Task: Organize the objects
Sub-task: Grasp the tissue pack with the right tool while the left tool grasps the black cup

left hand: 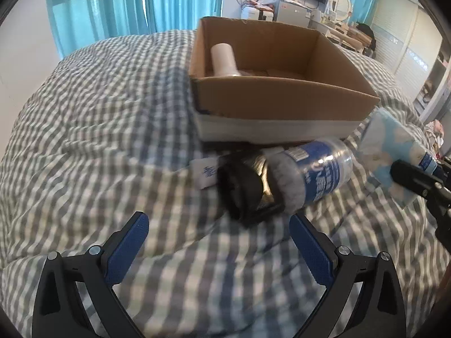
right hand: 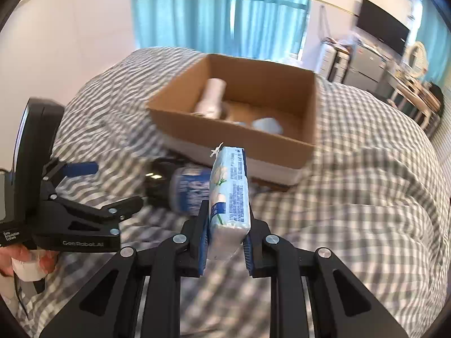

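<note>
An open cardboard box [left hand: 282, 98] sits on the checked bed cover, with a white bottle [left hand: 224, 59] lying inside; the box also shows in the right wrist view [right hand: 225, 138]. A roll of black bags with a blue label [left hand: 284, 180] lies on the bed just in front of the box. My left gripper [left hand: 218, 225] is open, just short of the roll's black end. My right gripper [right hand: 225, 225] is shut on a pale blue tissue pack [right hand: 229, 191], held above the bed to the right of the roll; the pack shows in the left wrist view [left hand: 394, 152].
The grey-and-white checked bed cover [left hand: 98, 140] is rumpled all around. Blue curtains [right hand: 220, 11] hang behind the bed. A TV [right hand: 383, 28], cabinets and a dressing table stand at the back right. A pale item [right hand: 267, 125] lies in the box's near corner.
</note>
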A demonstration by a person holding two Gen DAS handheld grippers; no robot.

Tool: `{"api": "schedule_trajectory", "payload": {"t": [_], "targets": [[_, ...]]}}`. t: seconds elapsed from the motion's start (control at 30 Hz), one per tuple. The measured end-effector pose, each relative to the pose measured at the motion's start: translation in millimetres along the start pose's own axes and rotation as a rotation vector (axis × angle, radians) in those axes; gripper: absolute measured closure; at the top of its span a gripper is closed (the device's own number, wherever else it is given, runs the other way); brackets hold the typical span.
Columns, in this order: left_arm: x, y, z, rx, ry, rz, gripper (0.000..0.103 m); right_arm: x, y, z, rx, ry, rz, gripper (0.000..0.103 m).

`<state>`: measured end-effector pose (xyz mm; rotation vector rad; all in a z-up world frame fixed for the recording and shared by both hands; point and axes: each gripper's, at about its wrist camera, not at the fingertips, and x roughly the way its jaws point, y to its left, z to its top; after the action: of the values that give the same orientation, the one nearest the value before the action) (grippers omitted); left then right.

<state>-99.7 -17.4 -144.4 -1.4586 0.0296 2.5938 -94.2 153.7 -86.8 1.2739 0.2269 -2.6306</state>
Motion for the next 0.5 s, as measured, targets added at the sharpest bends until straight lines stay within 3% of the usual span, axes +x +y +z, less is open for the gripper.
{"api": "schedule_trajectory", "payload": {"t": [0.2,0.3,0.47,0.5], "targets": [[24,-6,13,0.003,0.02,0.036,0.001,11,-27,-11,0.069,0.0,-0.014,0.083],[35,-7,14,0.01,0.041,0.038,0.009,22,-30,-17,0.072,0.02,-0.005,0.083],[47,-10,19,0.012,0.052,-0.019,0.013,34,-27,-18,0.061,0.04,-0.002,0.083],[49,-9,21,0.003,0.058,-0.044,0.02,35,-26,-19,0.056,0.044,-0.009,0.083]]}}
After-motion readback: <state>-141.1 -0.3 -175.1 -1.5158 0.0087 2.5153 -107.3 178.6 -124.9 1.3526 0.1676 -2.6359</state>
